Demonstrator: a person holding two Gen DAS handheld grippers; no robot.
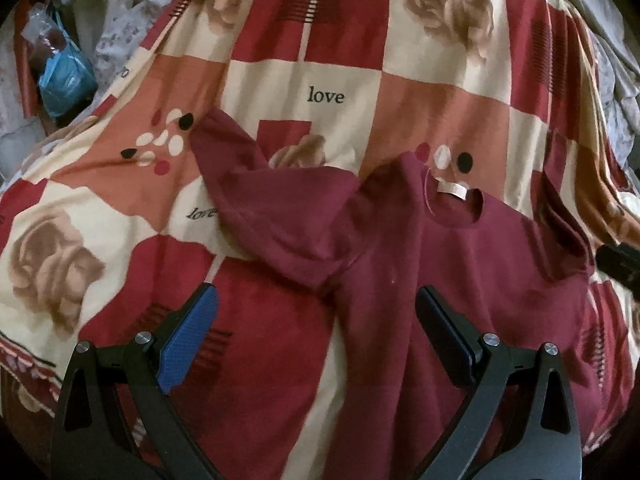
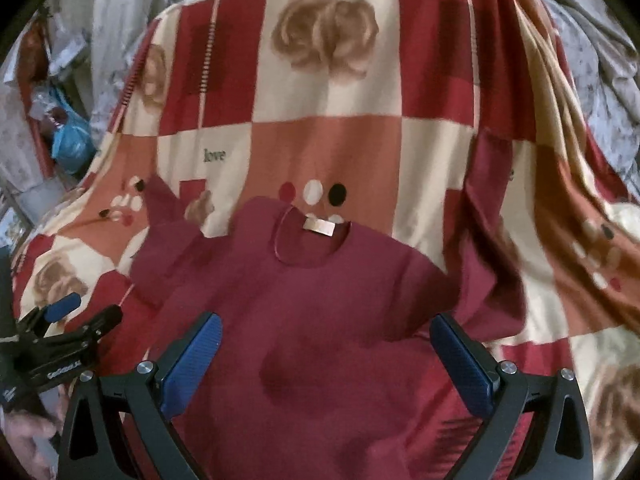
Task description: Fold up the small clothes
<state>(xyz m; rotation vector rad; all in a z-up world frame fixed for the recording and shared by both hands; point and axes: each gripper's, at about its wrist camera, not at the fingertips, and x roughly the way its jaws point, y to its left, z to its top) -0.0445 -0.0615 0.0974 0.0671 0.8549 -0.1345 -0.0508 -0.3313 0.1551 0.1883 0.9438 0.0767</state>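
Observation:
A small maroon long-sleeved top (image 1: pixel 460 264) lies spread flat on the patterned bedsheet (image 1: pixel 304 80), neck opening and white label (image 1: pixel 452 190) pointing away. Its left sleeve (image 1: pixel 240 184) stretches out up-left. My left gripper (image 1: pixel 316 300) is open and empty, hovering over the top's left side near the armpit. In the right wrist view the top (image 2: pixel 320 312) fills the middle; its right sleeve (image 2: pixel 488 280) is bunched at the right. My right gripper (image 2: pixel 326 328) is open and empty above the chest. The left gripper (image 2: pixel 80 312) shows at the left edge there.
The red, cream and orange checked sheet (image 2: pixel 332 140) with roses and "love" print covers the bed. A blue plastic bag (image 1: pixel 66 76) and clutter sit beyond the far left edge. Crumpled grey-white bedding (image 2: pixel 592 80) lies at the far right.

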